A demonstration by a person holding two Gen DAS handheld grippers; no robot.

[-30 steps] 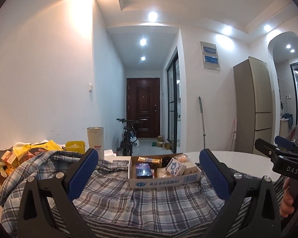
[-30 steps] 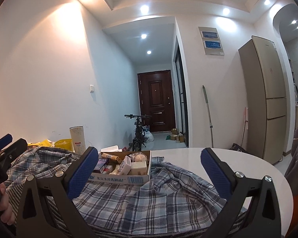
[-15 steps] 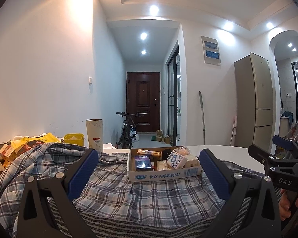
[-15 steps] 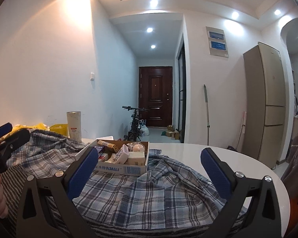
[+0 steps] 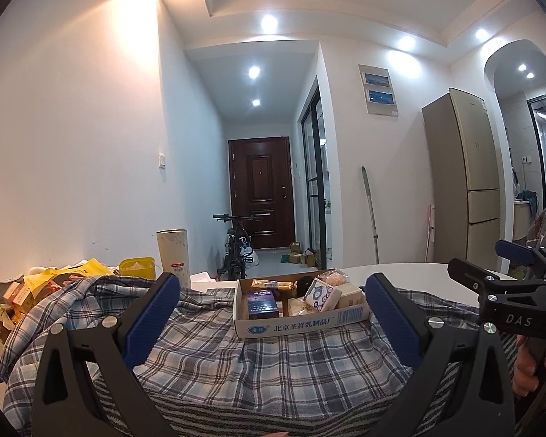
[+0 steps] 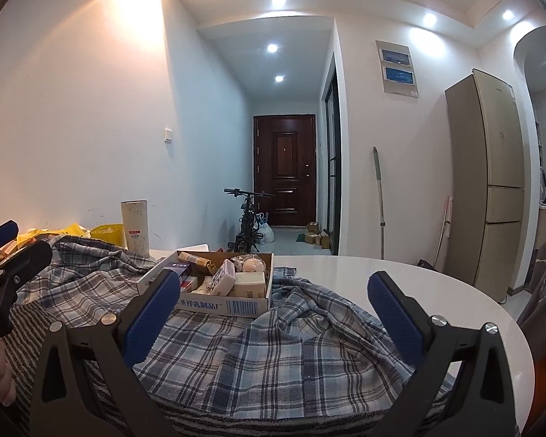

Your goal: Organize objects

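Left wrist view: my left gripper (image 5: 272, 313) hangs over the plaid shirt (image 5: 236, 357), jaws spread wide, nothing between them.
Right wrist view: my right gripper (image 6: 273, 311) is likewise spread apart and empty, above the same shirt's crumpled right side.
Cardboard box (image 5: 302, 318): sits on the shirt, straight ahead between my left fingers; seen from the right it lies ahead and to the left.
Box contents: small packets and cartons, a dark blue one (image 5: 261, 302) at the left end.
Table (image 6: 400, 284): white and round, bare on its right part.
Tall tube (image 5: 173, 255): upright behind the shirt, beside a yellow tub (image 5: 136, 267).
Clutter (image 5: 14, 291): yellow bags and packets heaped at far left.
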